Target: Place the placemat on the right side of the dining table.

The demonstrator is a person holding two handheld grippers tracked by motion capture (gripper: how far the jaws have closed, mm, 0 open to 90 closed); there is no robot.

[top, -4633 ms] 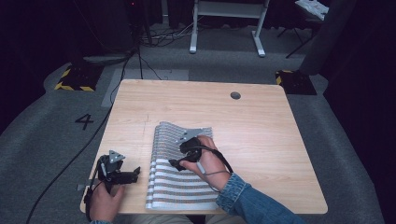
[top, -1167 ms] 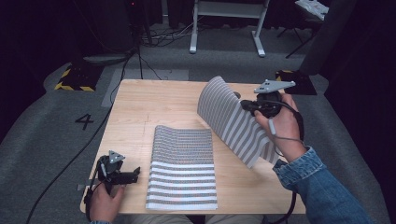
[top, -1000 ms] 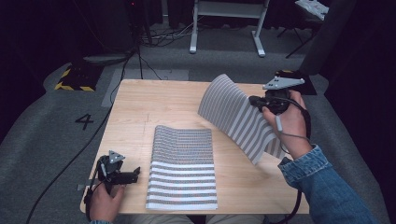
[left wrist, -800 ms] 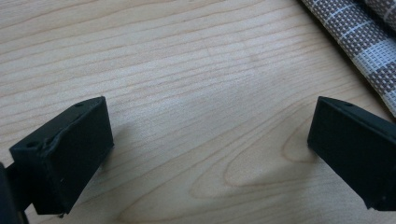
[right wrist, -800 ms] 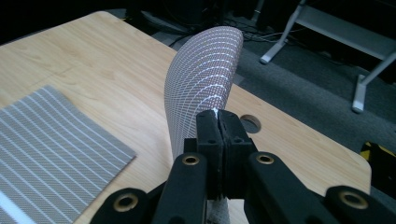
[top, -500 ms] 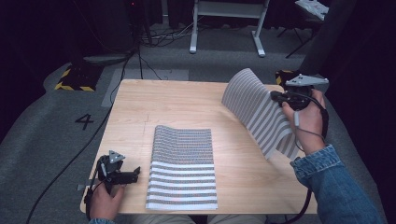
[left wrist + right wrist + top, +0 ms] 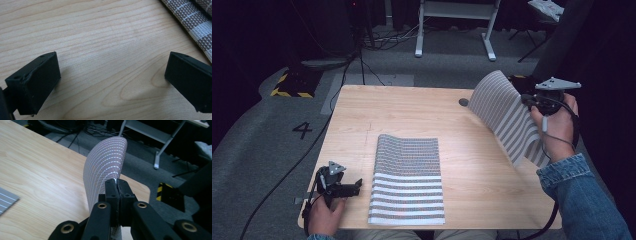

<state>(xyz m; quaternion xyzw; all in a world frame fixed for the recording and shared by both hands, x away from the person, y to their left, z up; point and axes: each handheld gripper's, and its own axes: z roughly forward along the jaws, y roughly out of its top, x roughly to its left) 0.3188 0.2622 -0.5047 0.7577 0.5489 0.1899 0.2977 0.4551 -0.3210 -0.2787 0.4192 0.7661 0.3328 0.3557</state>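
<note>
because the right gripper point(image 7: 532, 100) pinches only one edge of the striped mat point(image 7: 508, 116), the mat hangs in the air over the far right corner of the table point(image 7: 412, 110), bowing outward as its loose end curves up and away. in the right gripper view the jaws are pressed together on that thin edge, and the woven sheet point(image 7: 106, 162) arches beyond them toward the floor past the table's rim. a grip that narrow seems chosen so the mat can be carried clear of the wood without dragging, and so it can be laid down flat by lowering the free end first.

the second striped mat point(image 7: 407, 180) lies flat near the front middle of the table, its stripes running across. it is well apart from the lifted one, which suggests the two are being separated to sit side by side.

the left gripper point(image 7: 346, 188) rests low at the front left corner, just beside the flat mat's left edge but not touching it. in the left gripper view its jaws stand wide apart over bare wood, with a corner of that mat point(image 7: 195, 22) at the upper right. it looks parked there, ready to steady the flat mat if needed.
</note>
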